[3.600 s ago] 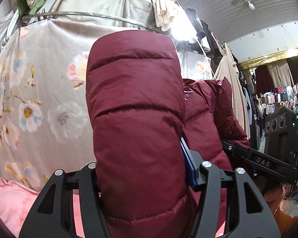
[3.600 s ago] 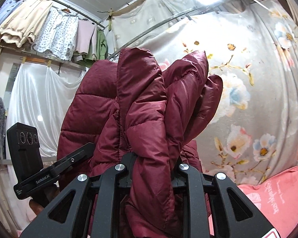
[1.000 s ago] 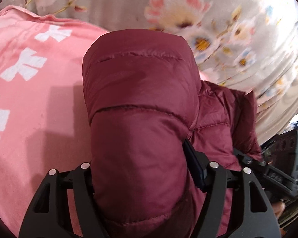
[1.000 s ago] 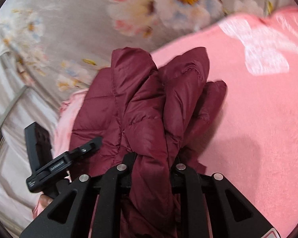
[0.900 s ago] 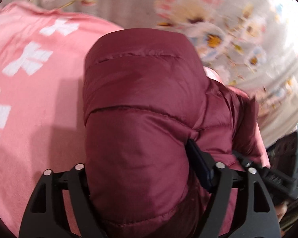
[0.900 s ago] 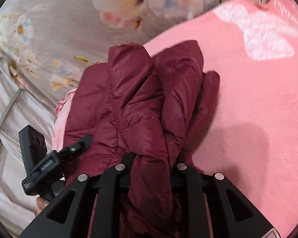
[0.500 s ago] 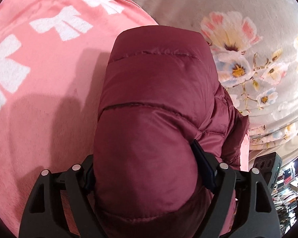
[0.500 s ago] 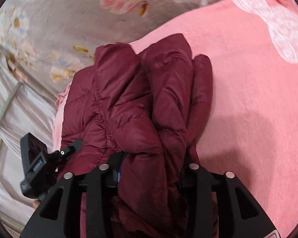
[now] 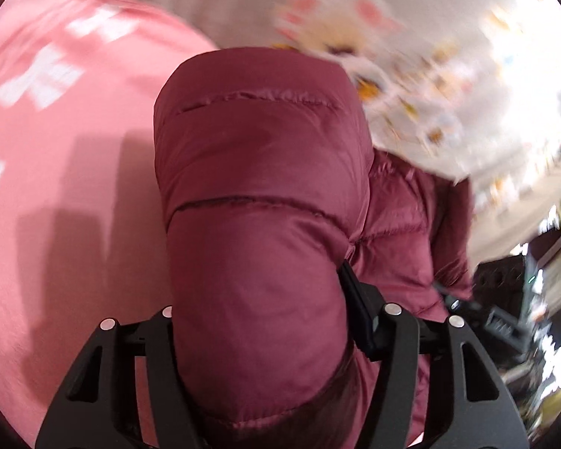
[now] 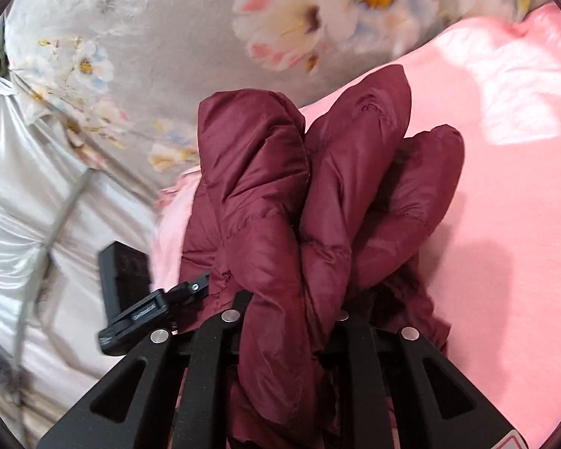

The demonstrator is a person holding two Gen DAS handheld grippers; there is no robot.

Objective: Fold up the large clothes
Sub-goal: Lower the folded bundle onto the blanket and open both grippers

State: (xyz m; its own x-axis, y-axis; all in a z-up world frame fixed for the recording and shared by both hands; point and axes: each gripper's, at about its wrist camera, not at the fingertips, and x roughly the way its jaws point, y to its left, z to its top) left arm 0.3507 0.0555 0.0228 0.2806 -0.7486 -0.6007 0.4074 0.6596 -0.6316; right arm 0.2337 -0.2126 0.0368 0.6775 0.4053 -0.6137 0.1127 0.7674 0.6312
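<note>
Maroon puffer jacket [image 9: 258, 205] fills the middle of both wrist views, gathered into thick quilted folds above a pink blanket [image 9: 56, 187] that has white bow shapes on it. In the left wrist view a broad padded roll of the jacket bulges up between the fingers of the left gripper [image 9: 265, 321]; its jaws have just been closing and they press on the roll from both sides, standing fairly wide around the bulk. More of the jacket trails off to the right of that roll, toward the other gripper's black body at the picture's edge. In the right wrist view the right gripper [image 10: 288, 318] has several bunched folds of the same jacket [image 10: 310, 194] pinched between its fingers; its jaws have also just been closing and stand narrow, clamped on the cloth, with the folds fanning upward beyond the fingertips. A grey flowered curtain [image 10: 168, 37] hangs behind the blanket [image 10: 505, 187], and the left gripper [image 10: 149, 299] shows at the jacket's left side.
</note>
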